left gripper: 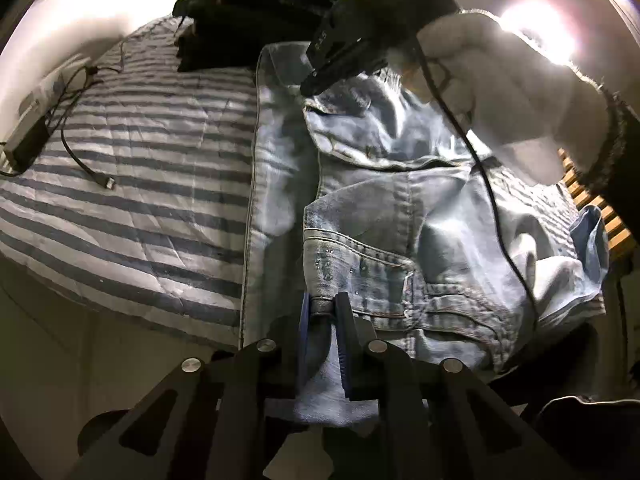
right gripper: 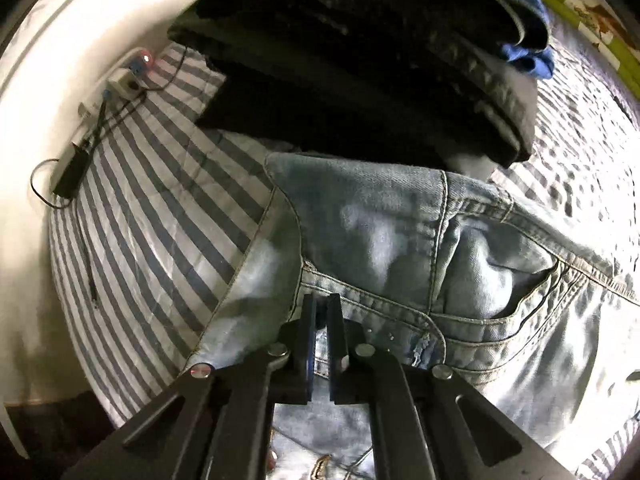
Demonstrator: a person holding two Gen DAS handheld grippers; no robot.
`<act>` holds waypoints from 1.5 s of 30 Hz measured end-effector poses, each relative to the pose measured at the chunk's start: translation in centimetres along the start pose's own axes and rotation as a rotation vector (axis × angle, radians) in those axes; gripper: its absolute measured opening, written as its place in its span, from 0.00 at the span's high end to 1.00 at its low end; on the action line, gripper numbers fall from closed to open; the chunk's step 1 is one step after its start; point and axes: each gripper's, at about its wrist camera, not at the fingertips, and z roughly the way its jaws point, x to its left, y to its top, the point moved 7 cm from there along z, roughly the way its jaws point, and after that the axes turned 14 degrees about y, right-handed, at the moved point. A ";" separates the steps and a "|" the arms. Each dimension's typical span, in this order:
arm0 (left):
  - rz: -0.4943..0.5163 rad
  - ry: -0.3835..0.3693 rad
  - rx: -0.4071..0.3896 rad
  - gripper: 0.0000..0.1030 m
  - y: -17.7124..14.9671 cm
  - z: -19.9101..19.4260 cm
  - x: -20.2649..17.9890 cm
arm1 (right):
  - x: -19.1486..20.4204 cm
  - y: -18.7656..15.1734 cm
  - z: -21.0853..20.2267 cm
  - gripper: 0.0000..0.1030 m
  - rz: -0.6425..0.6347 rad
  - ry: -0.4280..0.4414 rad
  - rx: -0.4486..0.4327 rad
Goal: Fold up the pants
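both of my grippers pinch the jeans (left gripper: pixel 400 208) waistband: left gripper (left gripper: pixel 326 306) at the bed's near edge, right gripper (right gripper: pixel 320 308) farther in; legs run rightward.

Support: bed with blue-and-white striped quilt (left gripper: pixel 132 184), quilted stitching visible. Lying directly on it: light blue jeans (left gripper: pixel 400 208), crumpled at the near right, one leg running to the far side. Stack of folded dark garments (right gripper: pixel 360 80) at the far end, touching the jeans' far edge. Far left edge: black adapter (left gripper: pixel 28 140) with loose cable (left gripper: pixel 80 160), white power strip (right gripper: pixel 128 82).
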 end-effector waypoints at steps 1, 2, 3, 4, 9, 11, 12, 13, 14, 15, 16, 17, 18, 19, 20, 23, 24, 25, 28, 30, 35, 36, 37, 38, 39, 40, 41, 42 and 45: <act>-0.003 -0.007 -0.006 0.87 0.1 -0.3 0.0 | 0.2 0.2 -0.5 0.96 0.007 0.023 -0.016; -0.004 -0.015 -0.019 0.87 0.2 -0.9 -0.1 | 0.3 0.2 -1.0 0.97 0.016 0.040 -0.031; -0.004 -0.015 -0.028 0.87 0.4 -1.3 -0.1 | 0.5 0.5 -1.5 0.97 0.024 0.053 -0.046; -0.005 -0.019 -0.038 0.87 0.5 -1.8 -0.1 | 0.8 0.6 -2.2 0.97 0.039 0.079 -0.073; -0.033 -0.011 -0.110 0.88 2.0 -4.8 0.7 | 2.3 2.9 -6.7 1.00 -0.024 0.129 -0.192; -0.049 -0.014 -0.121 0.88 2.6 -5.3 1.7 | 2.8 4.3 -7.7 1.00 -0.052 0.120 -0.221; -0.051 -0.002 -0.121 0.88 2.6 -5.3 1.9 | 2.9 5.0 -7.9 1.00 -0.049 0.111 -0.231; -0.044 0.004 -0.112 0.88 2.4 -5.0 1.8 | 3.0 5.6 -7.6 1.00 -0.048 0.102 -0.227; -0.031 0.016 -0.093 0.88 2.2 -4.3 1.7 | 3.1 5.8 -6.8 1.00 -0.052 0.092 -0.201; -0.022 0.026 -0.075 0.88 1.8 -3.6 1.5 | 3.3 6.0 -5.9 1.00 -0.058 0.092 -0.160; -0.017 0.020 -0.060 0.88 1.4 -3.0 1.2 | 3.1 5.5 -4.9 1.00 -0.049 0.101 -0.109; -0.012 0.011 -0.051 0.88 1.1 -2.7 0.9 | 2.7 4.8 -3.9 1.00 -0.025 0.097 -0.055; -0.011 0.010 -0.047 0.88 0.8 -2.4 0.7 | 2.5 4.1 -3.4 0.99 -0.019 0.080 -0.026; -0.014 0.007 -0.045 0.88 0.7 -2.2 0.6 | 2.2 3.1 -2.7 0.98 -0.034 0.045 0.004; -0.024 -0.002 -0.041 0.88 0.6 -2.1 0.7 | 2.1 2.4 -2.3 0.93 -0.043 0.024 0.019; -0.054 -0.024 -0.030 0.88 0.2 -1.8 0.8 | 1.6 0.7 -0.4 0.75 -0.030 -0.003 0.075; -0.056 -0.027 -0.027 0.88 0.1 -1.8 0.8 | 1.6 0.4 0.3 0.73 -0.024 -0.013 0.090; -0.055 -0.027 -0.025 0.88 0.0 -1.7 0.9 | 1.5 0.2 0.7 0.72 -0.021 -0.016 0.096; -0.043 -0.023 -0.025 0.88 -0.3 -1.9 0.5 | 1.8 0.2 1.4 0.62 -0.026 -0.028 0.093; -0.043 -0.023 -0.025 0.88 -0.3 -1.9 0.5 | 1.7 -0.2 1.9 0.62 -0.059 -0.093 0.124; -0.040 -0.027 -0.033 0.88 -0.2 -2.2 0.4 | 1.4 -0.9 1.3 0.62 -0.111 -0.156 0.170; -0.037 -0.026 -0.035 0.88 -0.2 -2.3 0.4 | 1.3 -1.0 1.3 0.62 -0.108 -0.145 0.168; -0.035 -0.025 -0.036 0.88 -0.2 -2.3 0.3 | 1.2 -1.0 1.3 0.63 -0.099 -0.137 0.163; -0.035 -0.025 -0.037 0.88 -0.2 -2.4 0.3 | 1.2 -1.0 1.2 0.68 -0.095 -0.134 0.153; -0.038 -0.027 -0.038 0.88 -0.2 -2.4 0.3 | 1.2 -1.0 1.1 0.83 -0.095 -0.132 0.144; -0.041 -0.032 -0.040 0.88 -0.1 -2.5 0.3 | 1.1 -1.0 0.8 0.88 -0.089 -0.135 0.132; -0.043 -0.038 -0.045 0.88 0.0 -2.7 0.3 | 0.9 -1.0 0.5 0.90 -0.077 -0.130 0.120; -0.046 -0.044 -0.052 0.88 0.1 -2.9 0.2 | 0.7 -1.1 0.0 0.91 -0.055 -0.106 0.101; -0.054 -0.066 -0.089 0.88 0.8 -4.1 -0.1 | 0.1 -1.2 -4.1 0.91 0.000 -0.027 -0.028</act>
